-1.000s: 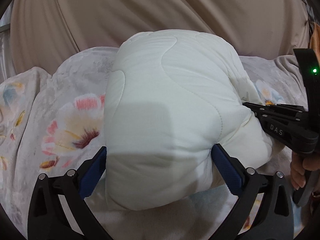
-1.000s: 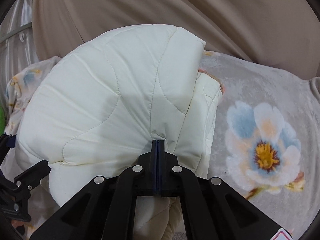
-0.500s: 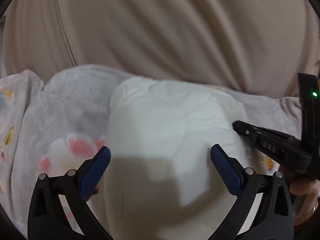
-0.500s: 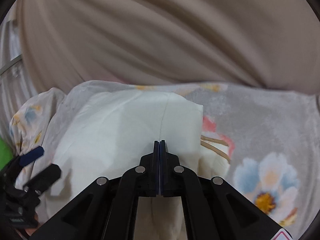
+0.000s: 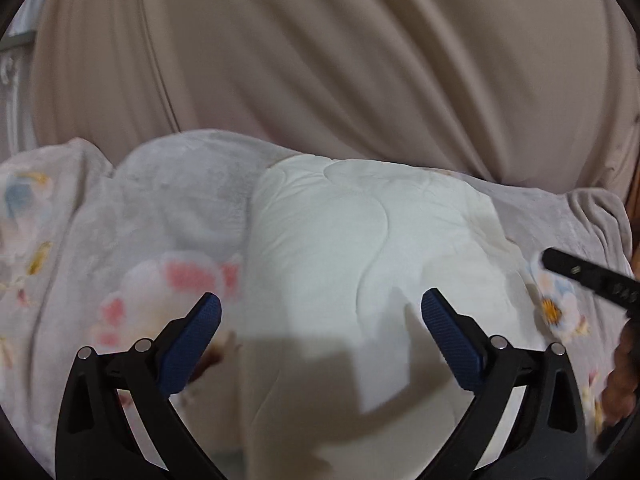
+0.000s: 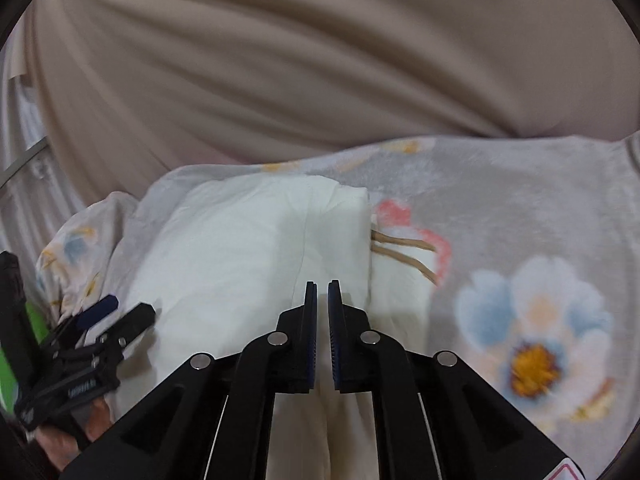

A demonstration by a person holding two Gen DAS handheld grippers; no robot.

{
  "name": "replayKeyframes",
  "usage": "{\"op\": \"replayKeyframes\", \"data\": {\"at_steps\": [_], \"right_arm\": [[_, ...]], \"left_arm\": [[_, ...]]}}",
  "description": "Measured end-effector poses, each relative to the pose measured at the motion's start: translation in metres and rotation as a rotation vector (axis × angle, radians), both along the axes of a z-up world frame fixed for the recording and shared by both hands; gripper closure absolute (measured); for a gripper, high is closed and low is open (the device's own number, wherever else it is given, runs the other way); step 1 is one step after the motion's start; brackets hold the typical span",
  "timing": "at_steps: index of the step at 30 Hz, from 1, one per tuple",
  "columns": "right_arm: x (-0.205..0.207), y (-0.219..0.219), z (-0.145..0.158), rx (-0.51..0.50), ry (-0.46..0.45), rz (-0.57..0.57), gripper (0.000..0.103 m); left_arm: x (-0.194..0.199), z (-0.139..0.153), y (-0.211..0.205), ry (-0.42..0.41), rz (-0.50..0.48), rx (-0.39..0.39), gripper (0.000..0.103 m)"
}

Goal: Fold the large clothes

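A folded white quilted jacket (image 5: 360, 248) lies on a grey floral blanket (image 5: 160, 216); it also shows in the right wrist view (image 6: 248, 248), with two tan drawstrings (image 6: 404, 254) sticking out at its right side. My left gripper (image 5: 320, 312) is wide open above the jacket's near end, holding nothing. My right gripper (image 6: 322, 292) has its jaws a narrow gap apart, empty, above the jacket's near right part. The right gripper's tip shows at the right edge of the left wrist view (image 5: 588, 276); the left gripper shows at lower left of the right wrist view (image 6: 100, 332).
A beige curtain (image 5: 340, 60) hangs behind the bed and fills the upper half of both views (image 6: 320, 60). The floral blanket spreads to the right of the jacket (image 6: 520, 280). A hand (image 5: 626, 376) shows at the right edge.
Both grippers have pulled back and up from the jacket. The right gripper, shut before, has opened a narrow gap. The jacket now lies flat on the blanket.
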State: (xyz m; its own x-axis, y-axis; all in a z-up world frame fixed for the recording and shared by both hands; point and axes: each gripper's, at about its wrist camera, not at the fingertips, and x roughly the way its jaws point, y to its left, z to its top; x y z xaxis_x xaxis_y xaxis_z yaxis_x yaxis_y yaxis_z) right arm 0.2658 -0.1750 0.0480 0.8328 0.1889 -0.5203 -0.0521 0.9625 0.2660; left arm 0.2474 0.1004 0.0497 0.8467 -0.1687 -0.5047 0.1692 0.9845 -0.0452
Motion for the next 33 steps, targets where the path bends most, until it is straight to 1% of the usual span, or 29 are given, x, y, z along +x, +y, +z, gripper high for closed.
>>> {"op": "replayKeyframes", "data": {"at_steps": [1,3,5,8,9,11,14,15,18,20,22,25,33], "right_arm": [[-0.02,-0.001,0.0,-0.029,0.002,0.005,0.089],[-0.059,-0.001,-0.01,-0.092,0.025,-0.015,0.072],[-0.087,0.003,-0.029,-0.121,0.061,-0.038,0.066],[-0.117,0.015,-0.064,-0.146,0.122,-0.065,0.066],[-0.122,0.019,-0.072,-0.141,0.139,-0.059,0.066],[-0.128,0.03,-0.086,-0.132,0.159,-0.057,0.066],[-0.131,0.043,-0.099,-0.187,0.153,-0.103,0.057],[-0.131,0.047,-0.103,-0.196,0.16,-0.113,0.057],[-0.128,0.052,-0.115,-0.169,0.217,-0.103,0.056],[-0.129,0.056,-0.114,-0.184,0.212,-0.112,0.054],[-0.13,0.061,-0.115,-0.184,0.213,-0.104,0.052],[-0.131,0.068,-0.115,-0.214,0.211,-0.105,0.051],[-0.132,0.075,-0.115,-0.233,0.212,-0.103,0.049]], "left_arm": [[-0.015,-0.001,0.003,-0.008,0.001,0.014,0.005],[-0.051,-0.01,0.007,0.001,0.013,0.045,0.005],[-0.08,-0.028,0.007,0.038,0.003,0.053,0.005],[-0.108,-0.057,-0.003,0.11,-0.016,0.058,0.005],[-0.114,-0.064,-0.007,0.122,-0.021,0.061,0.005],[-0.123,-0.075,-0.016,0.113,-0.028,0.078,0.005],[-0.124,-0.081,-0.024,0.134,-0.011,0.103,0.005],[-0.124,-0.082,-0.024,0.137,-0.002,0.102,0.005],[-0.124,-0.087,-0.025,0.156,0.014,0.091,0.005],[-0.123,-0.088,-0.022,0.167,0.028,0.073,0.005],[-0.123,-0.089,-0.022,0.175,0.036,0.071,0.005],[-0.12,-0.091,-0.023,0.189,0.044,0.085,0.005],[-0.12,-0.093,-0.029,0.194,0.066,0.135,0.005]]}}
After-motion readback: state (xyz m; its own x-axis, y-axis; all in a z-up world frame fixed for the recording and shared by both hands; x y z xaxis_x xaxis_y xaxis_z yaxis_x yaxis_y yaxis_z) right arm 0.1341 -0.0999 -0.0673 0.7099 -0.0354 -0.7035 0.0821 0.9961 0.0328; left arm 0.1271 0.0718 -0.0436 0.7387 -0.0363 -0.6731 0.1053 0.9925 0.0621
